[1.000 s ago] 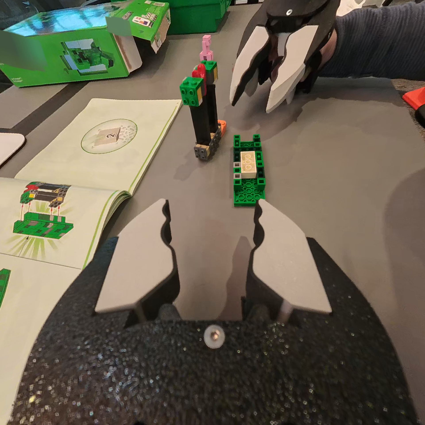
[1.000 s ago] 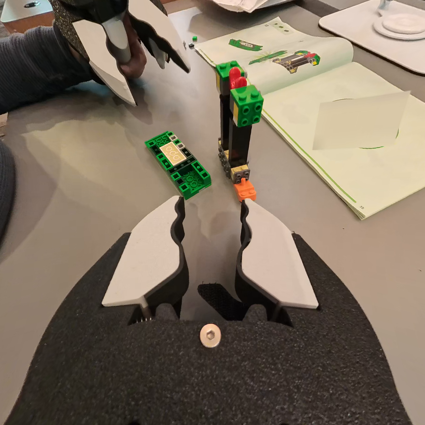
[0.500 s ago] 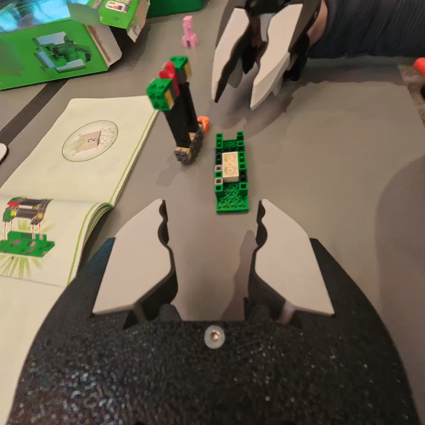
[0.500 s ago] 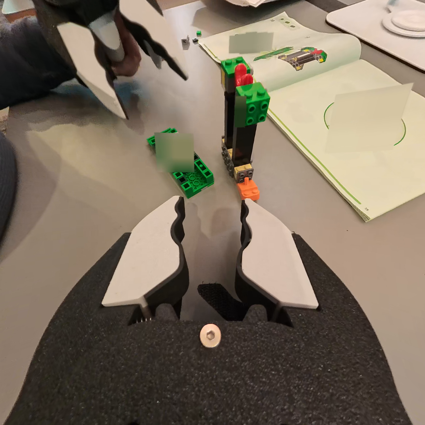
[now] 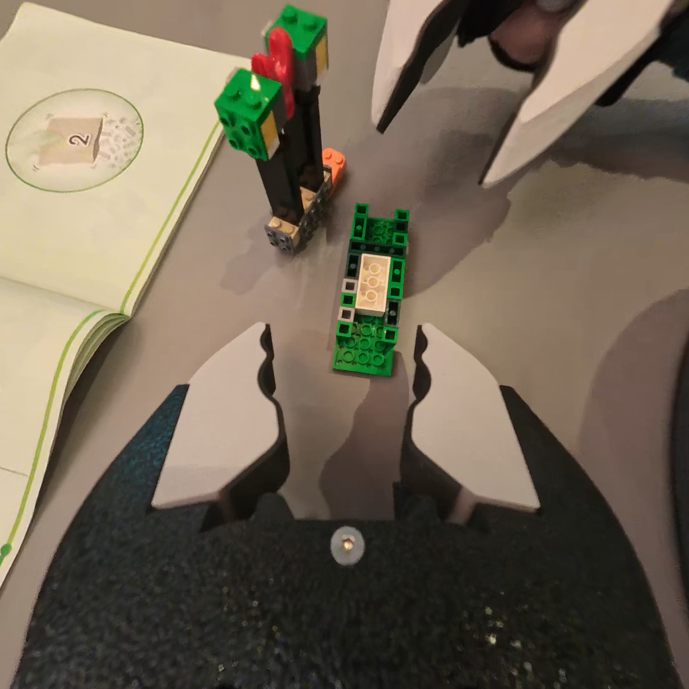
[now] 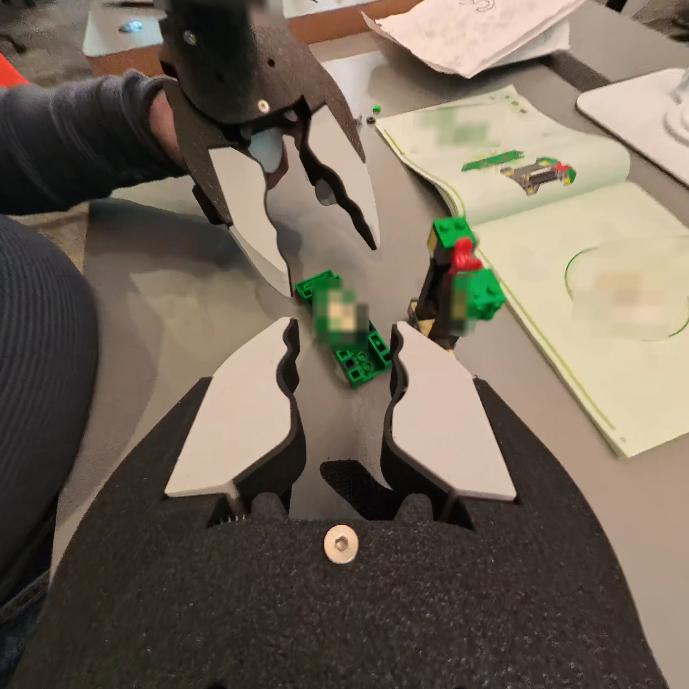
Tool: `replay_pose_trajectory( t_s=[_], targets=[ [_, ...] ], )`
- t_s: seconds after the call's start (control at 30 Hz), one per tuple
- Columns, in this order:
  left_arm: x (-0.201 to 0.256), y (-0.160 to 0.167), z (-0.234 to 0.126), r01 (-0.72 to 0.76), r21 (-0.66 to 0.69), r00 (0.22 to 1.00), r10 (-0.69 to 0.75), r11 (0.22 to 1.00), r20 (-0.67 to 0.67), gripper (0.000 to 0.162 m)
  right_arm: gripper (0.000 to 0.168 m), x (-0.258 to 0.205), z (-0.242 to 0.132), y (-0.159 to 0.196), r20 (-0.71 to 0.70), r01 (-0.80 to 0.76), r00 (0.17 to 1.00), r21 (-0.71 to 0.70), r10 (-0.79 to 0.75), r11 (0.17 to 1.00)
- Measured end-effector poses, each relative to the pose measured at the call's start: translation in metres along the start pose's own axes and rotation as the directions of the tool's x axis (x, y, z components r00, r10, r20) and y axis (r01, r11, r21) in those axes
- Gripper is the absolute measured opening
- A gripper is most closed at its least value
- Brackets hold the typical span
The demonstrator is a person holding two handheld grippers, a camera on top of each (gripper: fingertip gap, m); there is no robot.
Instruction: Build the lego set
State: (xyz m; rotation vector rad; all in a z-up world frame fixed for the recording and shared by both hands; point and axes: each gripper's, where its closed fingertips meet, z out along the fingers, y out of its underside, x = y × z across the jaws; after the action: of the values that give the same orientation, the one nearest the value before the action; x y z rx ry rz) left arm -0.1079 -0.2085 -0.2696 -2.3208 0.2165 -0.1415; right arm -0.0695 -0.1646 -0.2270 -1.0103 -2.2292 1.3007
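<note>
A flat green lego base (image 5: 373, 350) with a white brick on it lies on the grey table; it also shows in the right wrist view (image 6: 363, 367). To its left a tall black lego assembly (image 5: 294, 149) with green and red top pieces stands upright, an orange piece (image 5: 333, 167) at its foot; it also shows in the right wrist view (image 6: 481, 294). My left gripper (image 5: 343, 332) is open and empty, its tips at the base's near end. My right gripper (image 6: 343, 326) is open and empty, hovering at the base's other end. Each gripper shows in the other's view (image 5: 432, 154) (image 6: 331, 270).
An open instruction booklet (image 5: 93, 223) lies beside the tall assembly, also in the right wrist view (image 6: 559, 298). Two tiny loose pieces (image 6: 376, 108) lie beyond it. Loose papers (image 6: 466, 37) and a white pad (image 6: 634, 123) are farther off. A dark sleeve (image 6: 74, 141) holds the left gripper. The orange piece (image 5: 333, 167) lies around 6 cm away from my right fingertips.
Both grippers have moved in toward the green base from opposite ends and now sit close over it. Both stay open. The lego pieces have not moved.
</note>
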Motion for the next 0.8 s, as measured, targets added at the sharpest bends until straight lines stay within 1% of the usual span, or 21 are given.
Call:
replay_pose_trajectory(
  t_s=[0.1,0.17,0.27,0.37,0.43,0.67,0.8],
  targets=[
    [0.001,0.0,0.001,0.018,-0.022,1.0,-0.018,1.0,0.01,0.072,0.037,-0.006,-0.003,-0.006,0.004,0.047,0.999,-0.054,-0.047,0.997],
    [0.002,0.003,0.004,0.002,-0.05,1.0,-0.001,0.999,0.011,0.072,0.037,-0.005,-0.007,-0.005,-0.004,0.065,0.998,-0.08,-0.065,0.995],
    [0.001,0.007,0.01,-0.036,-0.096,0.999,0.038,0.995,0.015,0.072,0.037,-0.004,-0.012,-0.001,-0.008,0.091,0.996,-0.083,-0.092,0.992],
    [0.004,0.008,0.017,-0.055,-0.123,0.998,0.054,0.991,-0.01,0.071,0.038,-0.001,-0.013,0.009,-0.007,0.086,0.996,-0.086,-0.086,0.993],
    [0.007,0.01,0.021,-0.069,-0.145,0.998,0.066,0.987,-0.024,0.068,0.04,-0.001,-0.012,0.016,-0.008,0.079,0.997,-0.088,-0.081,0.993],
    [0.015,0.008,0.023,-0.102,-0.136,0.994,0.096,0.985,-0.052,0.053,0.042,-0.003,-0.009,0.028,0.0,0.063,0.998,-0.078,-0.063,0.995],
    [0.017,0.009,0.021,-0.106,-0.129,0.993,0.099,0.986,-0.059,0.048,0.042,-0.003,-0.007,0.032,0.007,0.05,0.999,-0.08,-0.049,0.996]
  ],
)
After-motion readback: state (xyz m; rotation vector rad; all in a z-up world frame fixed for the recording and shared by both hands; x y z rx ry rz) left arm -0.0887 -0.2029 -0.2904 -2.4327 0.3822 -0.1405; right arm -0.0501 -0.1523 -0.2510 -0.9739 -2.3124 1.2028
